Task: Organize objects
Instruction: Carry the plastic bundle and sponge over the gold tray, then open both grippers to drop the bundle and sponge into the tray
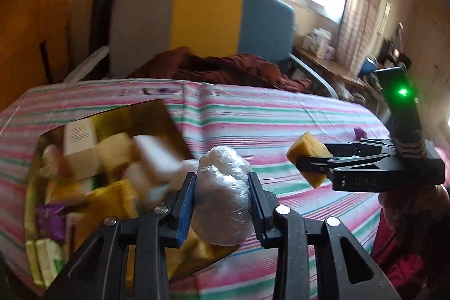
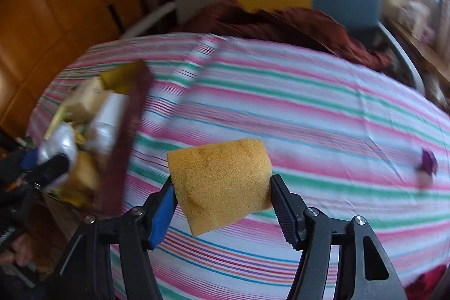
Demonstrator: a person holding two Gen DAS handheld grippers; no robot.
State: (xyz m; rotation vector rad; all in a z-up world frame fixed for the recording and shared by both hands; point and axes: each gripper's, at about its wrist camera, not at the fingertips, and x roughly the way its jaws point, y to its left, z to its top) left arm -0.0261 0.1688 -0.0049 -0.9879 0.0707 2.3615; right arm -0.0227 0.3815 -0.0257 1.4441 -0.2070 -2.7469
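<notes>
Spanning both views: striped tablecloth [image 2: 309,108]; tricolour chair [image 1: 205,18] behind; gold box [image 1: 157,114] crammed with packets, left. Left gripper [image 1: 222,187] clamps a plastic-wrapped bundle [image 1: 222,193]; right gripper [image 2: 222,187] clamps a yellow sponge [image 2: 222,182]; purple scrap [image 2: 429,158], far right.

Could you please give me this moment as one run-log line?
left gripper: shut on plastic-wrapped bundle | right gripper: shut on yellow sponge | gold box: filled, on striped cloth

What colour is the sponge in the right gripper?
Yellow-orange. The sponge shows best in the right wrist view, clamped in the right gripper.
</notes>
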